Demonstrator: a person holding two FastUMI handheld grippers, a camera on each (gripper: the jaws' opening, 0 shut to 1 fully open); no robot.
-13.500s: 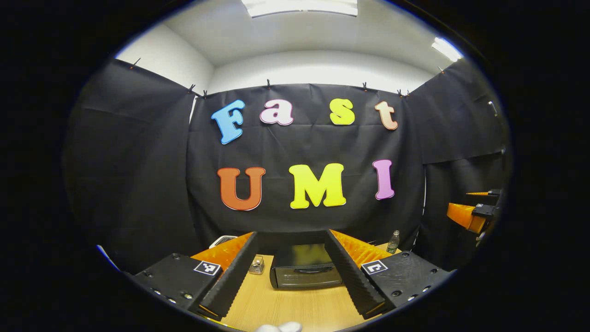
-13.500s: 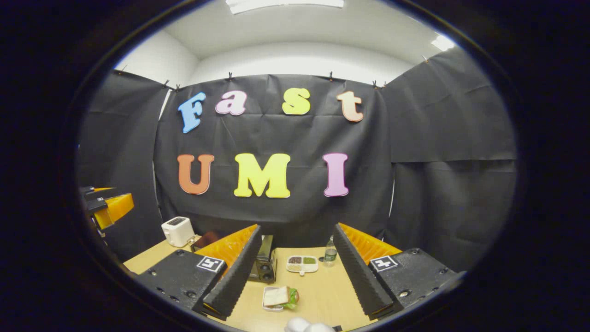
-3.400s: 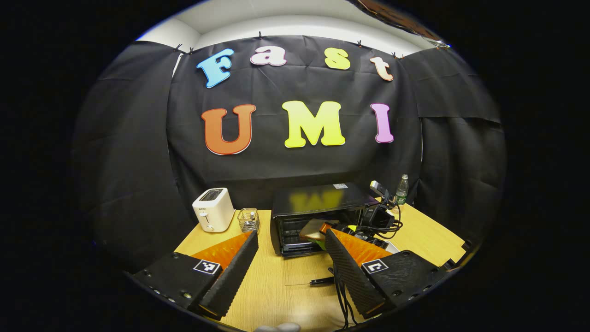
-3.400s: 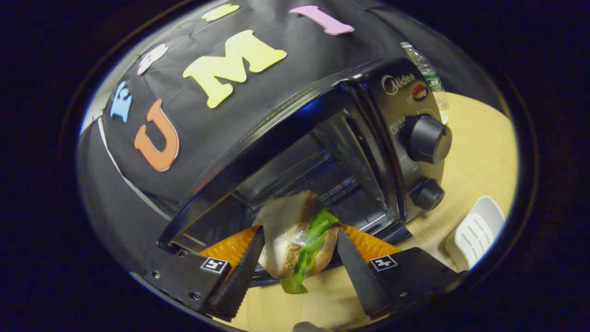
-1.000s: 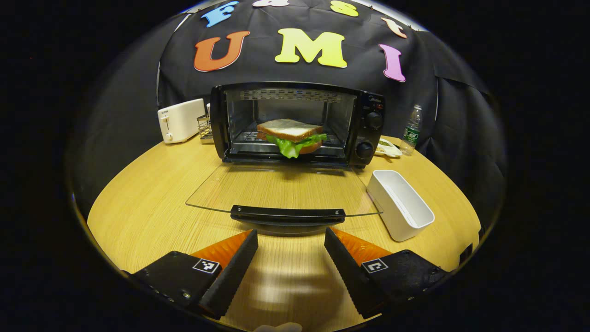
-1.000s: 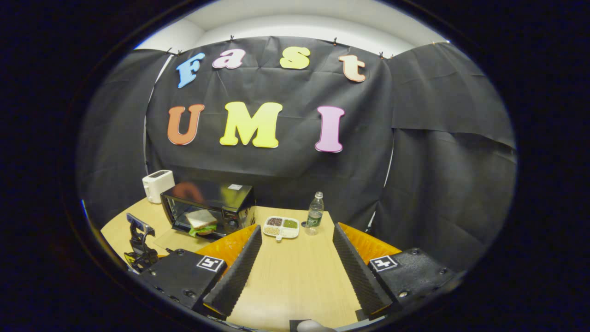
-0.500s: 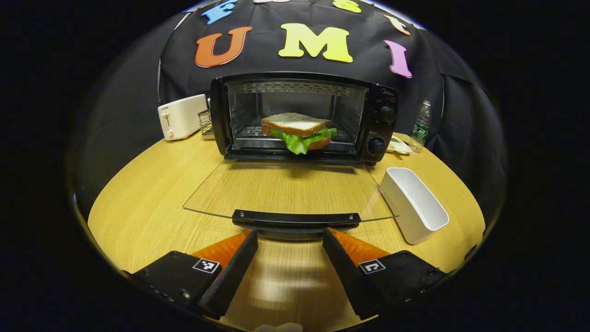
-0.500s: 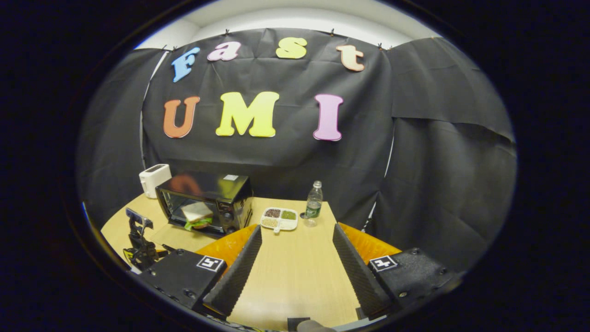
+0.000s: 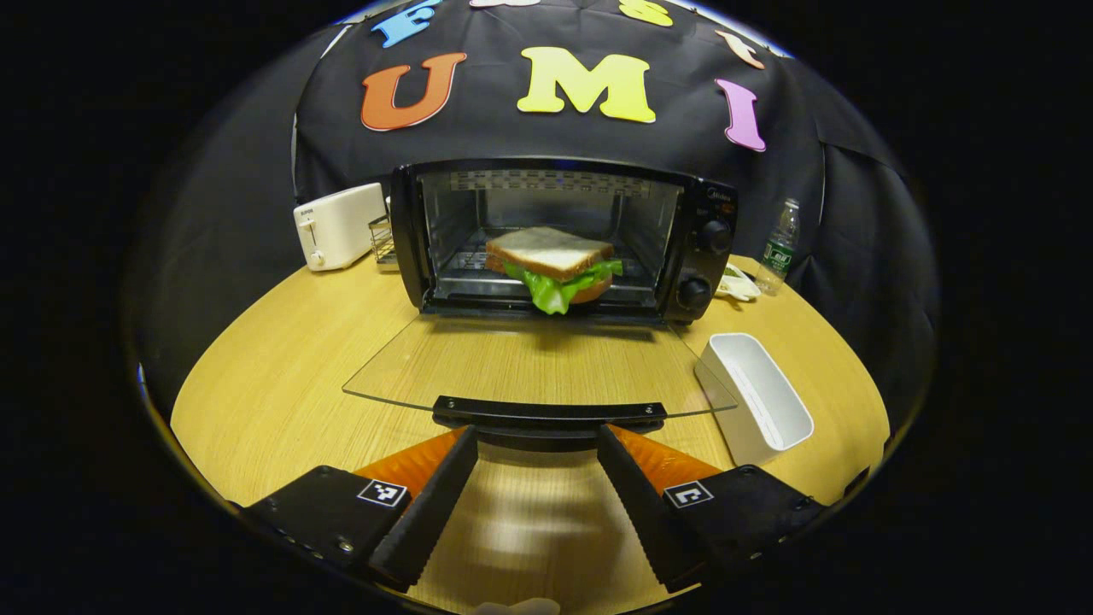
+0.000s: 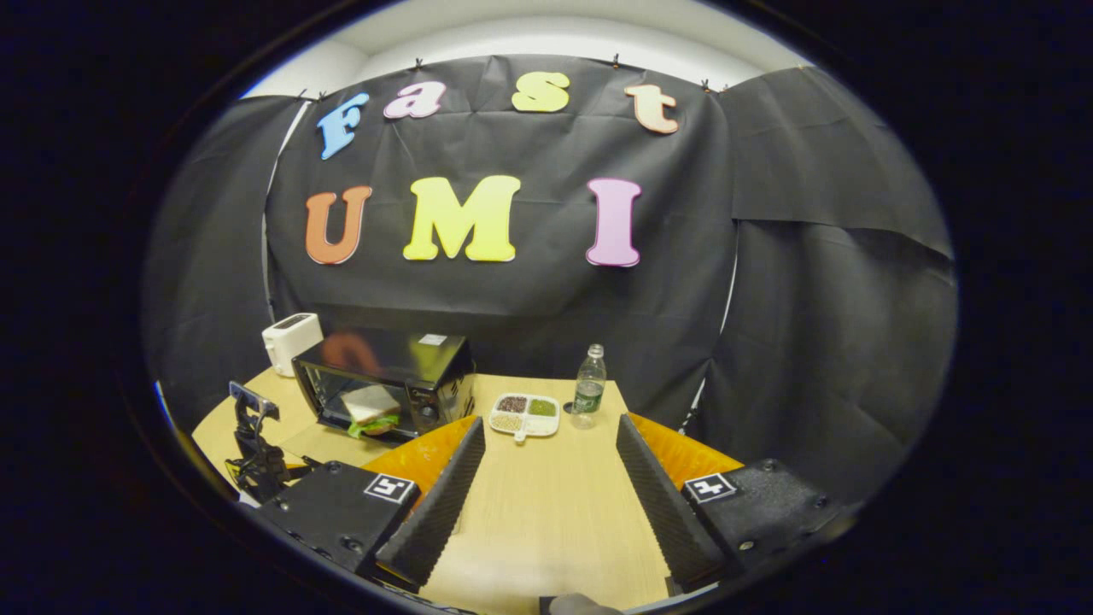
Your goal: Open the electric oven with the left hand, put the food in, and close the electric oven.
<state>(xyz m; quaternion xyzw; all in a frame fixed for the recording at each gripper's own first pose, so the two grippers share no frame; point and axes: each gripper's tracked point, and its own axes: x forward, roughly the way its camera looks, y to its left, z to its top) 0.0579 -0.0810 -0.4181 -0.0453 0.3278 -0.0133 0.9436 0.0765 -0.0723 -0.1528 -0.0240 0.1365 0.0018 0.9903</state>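
Left claw low over the wooden bench, level, pointing straight at the oven front; fingers spread, tips just at the black handle of the dropped glass door, one each side of its middle, contact unclear. Door lies flat, fully open. White rectangular tray beside the door's right edge. Behind, black electric oven, cavity open, sandwich with lettuce sitting on the rack, front edge poking toward the opening. Two knobs on the oven's right panel. White toaster left of oven, water bottle right.

Right claw raised, tilted down over bare bench, fingers spread, holding nothing. Farther off: divided snack plate, bottle, oven with sandwich inside; left claw visible at lower left.
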